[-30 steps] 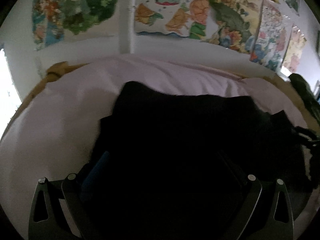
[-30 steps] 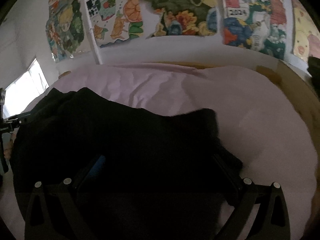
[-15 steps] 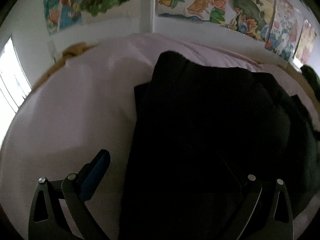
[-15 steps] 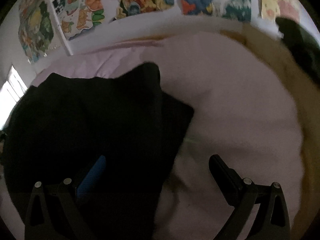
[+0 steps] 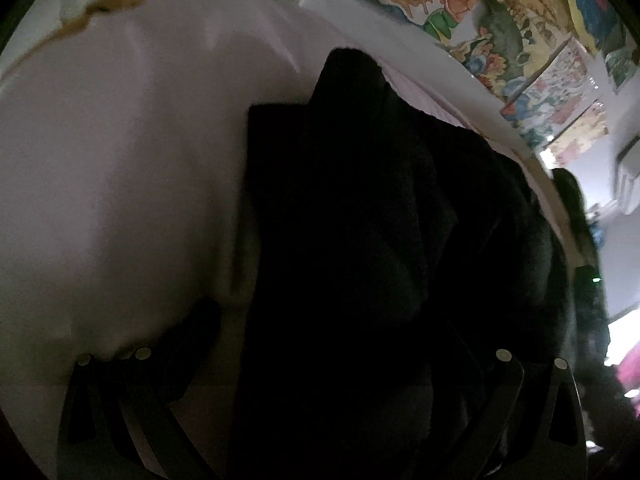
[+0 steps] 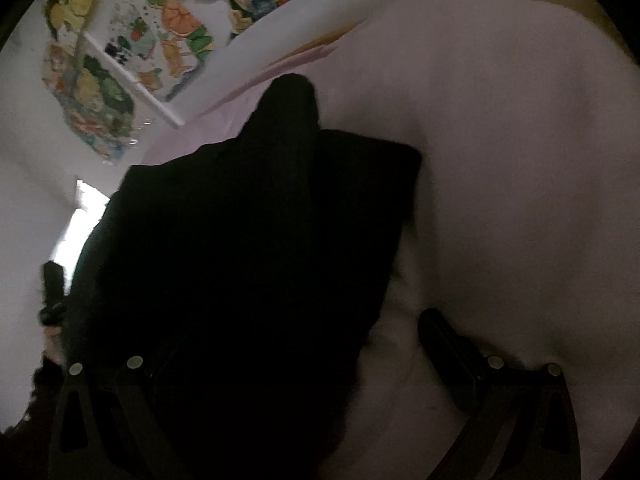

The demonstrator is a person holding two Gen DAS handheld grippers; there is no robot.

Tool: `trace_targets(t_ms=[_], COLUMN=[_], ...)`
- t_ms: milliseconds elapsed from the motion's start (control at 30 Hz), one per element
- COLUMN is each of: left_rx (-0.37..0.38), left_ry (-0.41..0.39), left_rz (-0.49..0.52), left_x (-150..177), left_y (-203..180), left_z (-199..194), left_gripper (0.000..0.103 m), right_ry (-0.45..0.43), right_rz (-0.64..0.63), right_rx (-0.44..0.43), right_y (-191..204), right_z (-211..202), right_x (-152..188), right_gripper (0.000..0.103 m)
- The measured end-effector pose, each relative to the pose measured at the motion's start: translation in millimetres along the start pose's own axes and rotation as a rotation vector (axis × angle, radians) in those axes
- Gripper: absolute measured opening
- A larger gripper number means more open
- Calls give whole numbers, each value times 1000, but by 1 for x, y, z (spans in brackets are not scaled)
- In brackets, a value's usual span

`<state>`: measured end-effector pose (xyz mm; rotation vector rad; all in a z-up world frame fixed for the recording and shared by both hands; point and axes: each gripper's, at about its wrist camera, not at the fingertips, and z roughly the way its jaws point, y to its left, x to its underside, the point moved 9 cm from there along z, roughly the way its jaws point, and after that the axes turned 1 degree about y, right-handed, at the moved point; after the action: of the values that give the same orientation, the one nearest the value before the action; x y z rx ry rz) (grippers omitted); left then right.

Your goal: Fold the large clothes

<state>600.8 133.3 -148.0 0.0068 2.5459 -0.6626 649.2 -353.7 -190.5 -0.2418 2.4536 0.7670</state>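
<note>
A large black garment (image 5: 380, 240) lies in a folded heap on the pale pink bedsheet (image 5: 120, 180). My left gripper (image 5: 336, 336) is open over the garment's left edge. Its left finger (image 5: 196, 328) is above bare sheet, and its right finger is lost against the dark cloth. The same garment (image 6: 248, 240) fills the left half of the right wrist view, with a narrow part pointing toward the wall. My right gripper (image 6: 304, 340) is open over the garment's right edge, its right finger (image 6: 444, 340) above the sheet (image 6: 500, 180). Neither gripper pinches cloth.
Colourful posters (image 5: 500, 28) hang on the white wall behind the bed. A mustard blanket (image 5: 104, 4) shows at the bed's far left edge. Dark clothing (image 5: 576, 216) lies at the far right. A bright window (image 6: 76, 220) is on the left.
Both grippers have swung outward and tilted, each now straddling a side edge of the garment. A second ago the cloth covered both fingers of each gripper; now each outer finger is over bare sheet.
</note>
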Motion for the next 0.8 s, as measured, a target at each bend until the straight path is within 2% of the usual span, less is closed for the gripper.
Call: trace_targets(t_ms=[133,267,367,467,633,800], left_rx=[77,105,142,163,123,115], left_ry=[70,89,124,152,143,124], left_rz=[3,19,36,48,68,73], left_x=[-2,-4,0,6,9,12], left_y=[4,2,-6,-12,-12,-14], left_z=[1,-1,3,12,13,10], left_gripper=[102,102,102,102,102,102], right_ry=[20,66,82,63,12,14], right_rz=[-7,-15,-20,-24,-56,-55], right_rx=[-113,-211,-221,-216,-213,-212], right_y=[11,26,28,24,24,24], right_z=[6,16,21,20,21,21], right_x=[1,4,5,7,12,12], right_gripper=[103,103,103,103,103,103])
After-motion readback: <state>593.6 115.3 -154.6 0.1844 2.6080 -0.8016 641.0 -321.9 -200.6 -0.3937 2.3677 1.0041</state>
